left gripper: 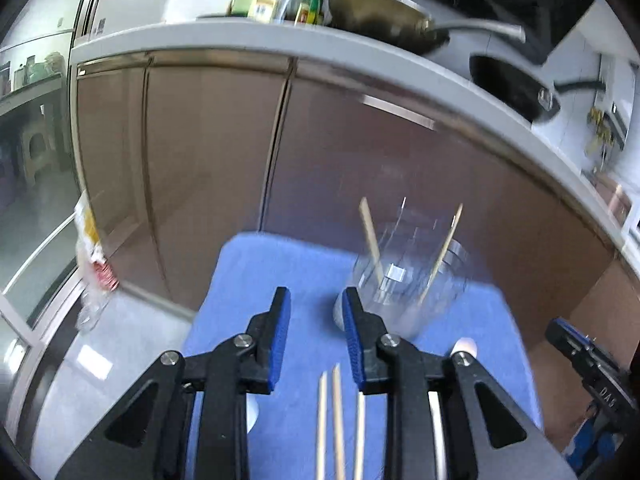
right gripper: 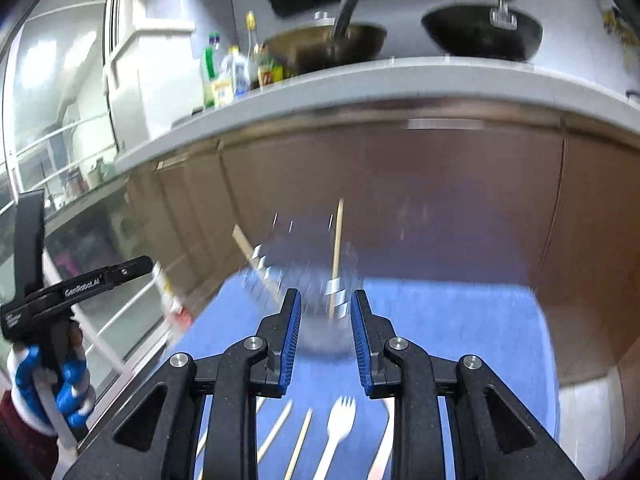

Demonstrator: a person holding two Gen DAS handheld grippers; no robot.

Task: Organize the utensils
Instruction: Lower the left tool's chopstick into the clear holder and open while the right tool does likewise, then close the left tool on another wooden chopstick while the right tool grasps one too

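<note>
A clear glass (left gripper: 404,280) stands on the far part of a blue cloth (left gripper: 260,272), and two wooden chopsticks (left gripper: 372,240) lean apart inside it. My left gripper (left gripper: 316,294) hovers open just left of the glass, with nothing between its blue pads. Under it several loose chopsticks (left gripper: 338,420) lie on the cloth. In the right wrist view my right gripper (right gripper: 326,296) is open and empty, a little short of the blurred glass (right gripper: 316,280). A white plastic fork (right gripper: 338,428) and more chopsticks (right gripper: 276,432) lie on the cloth (right gripper: 460,320) below it.
Brown cabinet doors (left gripper: 208,152) rise right behind the cloth, under a white counter (left gripper: 280,40) with two woks (right gripper: 324,46) and several bottles (right gripper: 224,76). A plastic bag (left gripper: 92,256) lies on the floor at the left. A gloved hand (right gripper: 48,376) holds the left tool.
</note>
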